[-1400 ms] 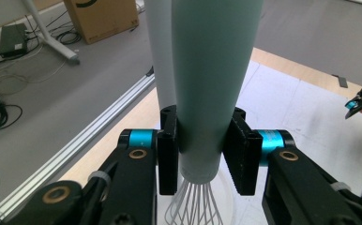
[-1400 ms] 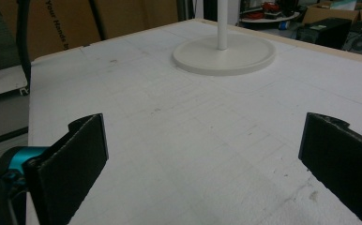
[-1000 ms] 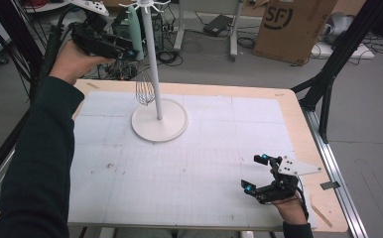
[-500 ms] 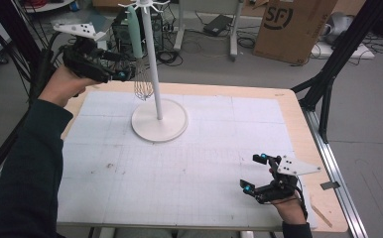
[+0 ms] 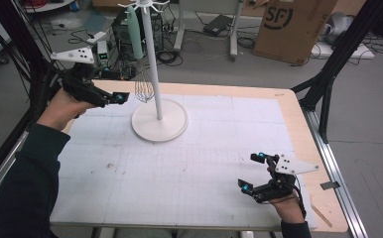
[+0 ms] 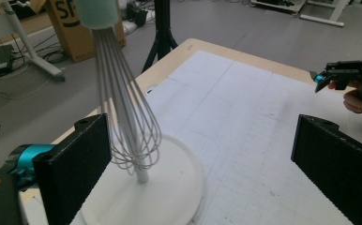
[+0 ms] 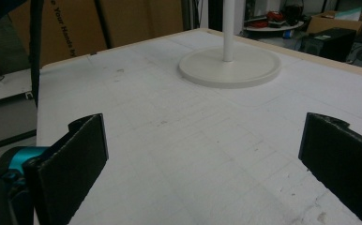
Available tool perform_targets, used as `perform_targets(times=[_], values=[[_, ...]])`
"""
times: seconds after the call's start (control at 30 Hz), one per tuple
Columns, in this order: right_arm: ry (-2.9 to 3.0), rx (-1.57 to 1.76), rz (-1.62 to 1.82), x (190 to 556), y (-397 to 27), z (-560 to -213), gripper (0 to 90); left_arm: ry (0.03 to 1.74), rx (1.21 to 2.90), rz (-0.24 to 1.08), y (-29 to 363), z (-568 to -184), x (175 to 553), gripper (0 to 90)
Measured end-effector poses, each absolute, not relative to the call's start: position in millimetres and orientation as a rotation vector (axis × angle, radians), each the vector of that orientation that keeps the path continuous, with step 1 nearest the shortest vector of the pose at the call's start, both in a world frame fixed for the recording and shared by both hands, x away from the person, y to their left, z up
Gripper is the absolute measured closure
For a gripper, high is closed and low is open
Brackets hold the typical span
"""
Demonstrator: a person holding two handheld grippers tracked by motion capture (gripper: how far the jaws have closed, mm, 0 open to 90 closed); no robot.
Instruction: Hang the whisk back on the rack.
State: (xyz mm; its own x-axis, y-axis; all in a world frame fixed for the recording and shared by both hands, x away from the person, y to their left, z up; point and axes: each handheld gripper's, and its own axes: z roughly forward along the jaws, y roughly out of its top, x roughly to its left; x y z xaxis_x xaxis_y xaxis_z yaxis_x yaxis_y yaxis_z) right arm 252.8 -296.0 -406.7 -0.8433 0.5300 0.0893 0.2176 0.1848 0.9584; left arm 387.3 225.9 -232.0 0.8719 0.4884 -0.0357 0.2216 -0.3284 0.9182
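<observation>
A wire whisk [image 5: 143, 88] with a mint-green handle [image 5: 134, 30] hangs from the top of a white stand [image 5: 159, 121] at the back left of the table. My left gripper [image 5: 119, 98] is level with the whisk's wire head and just to its left. Its jaws have just been opening and now stand open with nothing between them. In the left gripper view the whisk [image 6: 131, 126] hangs beyond the left jaw of that gripper [image 6: 200, 140]. My right gripper [image 5: 252, 171] rests open near the front right corner; its own view [image 7: 202, 126] looks toward the stand's base [image 7: 230, 65].
A white gridded mat [image 5: 179, 168] covers most of the wooden table [image 5: 298, 114]. Behind the table are a cardboard box [image 5: 288, 25], cables and equipment on the floor. Black frame posts [image 5: 328, 74] stand at the right edge.
My left hand has sunk and drawn back to the left from the whisk's handle, with its jaws opening. The whisk stays hanging on the stand. The right hand has not moved.
</observation>
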Motion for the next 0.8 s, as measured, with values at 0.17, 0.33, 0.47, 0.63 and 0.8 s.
perform_targets(times=[0.17, 0.33, 0.47, 0.63, 0.8], values=[[2.191, 0.716, 1.708, 253.2, -295.7, -405.9, 0.5, 0.517, 1.916, 0.295, 227.3, -241.7, 376.9, 1.7], [2.187, 0.716, 1.714, 253.1, -294.5, -404.9, 0.5, 0.511, 1.913, 0.273, 229.4, -255.9, 365.3, 1.6], [2.19, 0.721, 1.72, 253.4, -292.3, -405.4, 0.5, 0.497, 1.914, 0.268, 228.4, -270.2, 351.9, 1.6], [2.196, 0.721, 1.728, 252.6, -289.7, -405.3, 0.5, 0.474, 1.905, 0.239, 225.7, -288.9, 340.1, 1.7], [2.199, 0.723, 1.725, 252.3, -288.0, -404.8, 0.4, 0.47, 1.921, 0.213, 222.3, -303.7, 334.1, 1.7]])
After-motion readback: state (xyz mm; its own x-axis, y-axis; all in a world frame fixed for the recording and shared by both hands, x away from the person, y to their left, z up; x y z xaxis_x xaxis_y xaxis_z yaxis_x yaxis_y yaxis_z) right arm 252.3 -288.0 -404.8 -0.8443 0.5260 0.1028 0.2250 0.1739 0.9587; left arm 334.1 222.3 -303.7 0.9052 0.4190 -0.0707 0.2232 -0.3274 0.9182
